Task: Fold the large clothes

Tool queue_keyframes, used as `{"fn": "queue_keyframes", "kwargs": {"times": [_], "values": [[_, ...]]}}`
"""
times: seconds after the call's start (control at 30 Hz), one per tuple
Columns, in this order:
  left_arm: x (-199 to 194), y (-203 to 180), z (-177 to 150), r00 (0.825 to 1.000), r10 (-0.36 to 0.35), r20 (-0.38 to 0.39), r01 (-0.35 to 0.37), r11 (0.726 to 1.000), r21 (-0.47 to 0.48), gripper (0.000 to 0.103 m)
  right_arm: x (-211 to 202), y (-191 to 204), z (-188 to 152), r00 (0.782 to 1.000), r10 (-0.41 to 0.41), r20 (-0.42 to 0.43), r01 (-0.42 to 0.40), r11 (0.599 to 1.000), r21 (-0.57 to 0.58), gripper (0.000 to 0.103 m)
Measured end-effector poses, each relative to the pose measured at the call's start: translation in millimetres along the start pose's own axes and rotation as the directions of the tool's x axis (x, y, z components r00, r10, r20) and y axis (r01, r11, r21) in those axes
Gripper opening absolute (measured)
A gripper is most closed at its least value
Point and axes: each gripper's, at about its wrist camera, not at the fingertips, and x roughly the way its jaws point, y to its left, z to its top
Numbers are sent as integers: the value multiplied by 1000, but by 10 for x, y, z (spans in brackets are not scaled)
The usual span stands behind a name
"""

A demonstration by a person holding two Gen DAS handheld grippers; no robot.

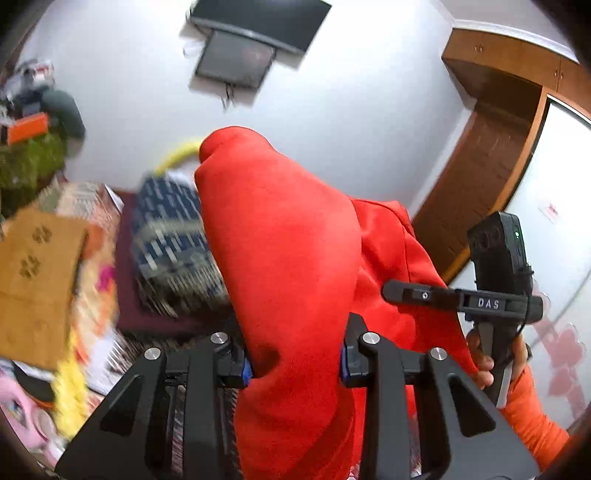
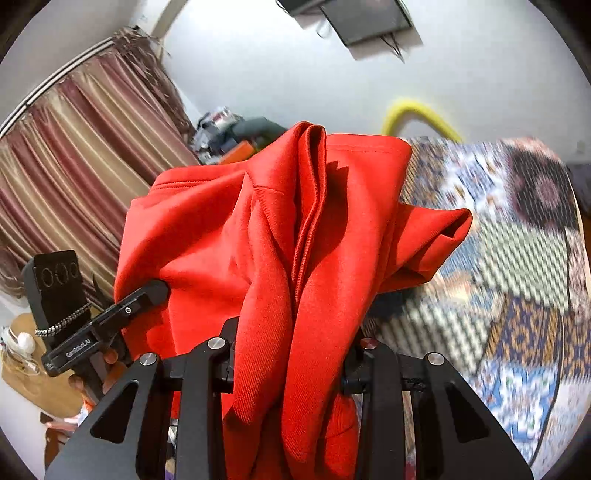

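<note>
A large red garment [image 1: 280, 258] hangs bunched in the air, held up between both grippers. My left gripper [image 1: 295, 365] is shut on a thick fold of it; the cloth rises in front of the camera and hides the fingertips. My right gripper [image 2: 291, 365] is shut on another fold of the same red garment [image 2: 280, 229], which drapes over it with a sleeve [image 2: 436, 240] sticking out right. The right gripper also shows in the left wrist view [image 1: 461, 299], close beside the cloth. The left gripper shows in the right wrist view [image 2: 107, 325] at the lower left.
A bed with a patterned quilt [image 2: 498, 277] lies below and to the right. A folded blue patterned blanket [image 1: 173, 243] and a brown mat [image 1: 37, 280] lie left. Striped curtains [image 2: 74, 177], a wall TV [image 1: 251, 33], a wooden wardrobe [image 1: 491, 147] and a yellow hoop [image 2: 417, 114] surround.
</note>
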Motion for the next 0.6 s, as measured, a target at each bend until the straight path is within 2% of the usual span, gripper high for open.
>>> {"fn": "queue_keyframes", "kwargs": {"times": [0.17,0.33,0.4,0.47,0.6], "values": [[-166,109,526,995,73,72,-78,995,65,33,129,134,340,998,5,56,-3,999,-46,30],[-16,410,1013,989,111,101,-118,991,70,33,457,9,656,997,8,80,-5,999,-34,30],[143,552,1140,988,123,92,-129,990,64,33,646,-92,752,998,-8,70,9,1000,-18,30],[347,715,1235,988,133,72,-137,989,50,33,851,-155,830,997,-57,54,60,998,-37,30],[965,1029,1300,983,181,-17,-181,983,12,35,1372,-532,874,991,-131,-4,131,991,8,34]]}}
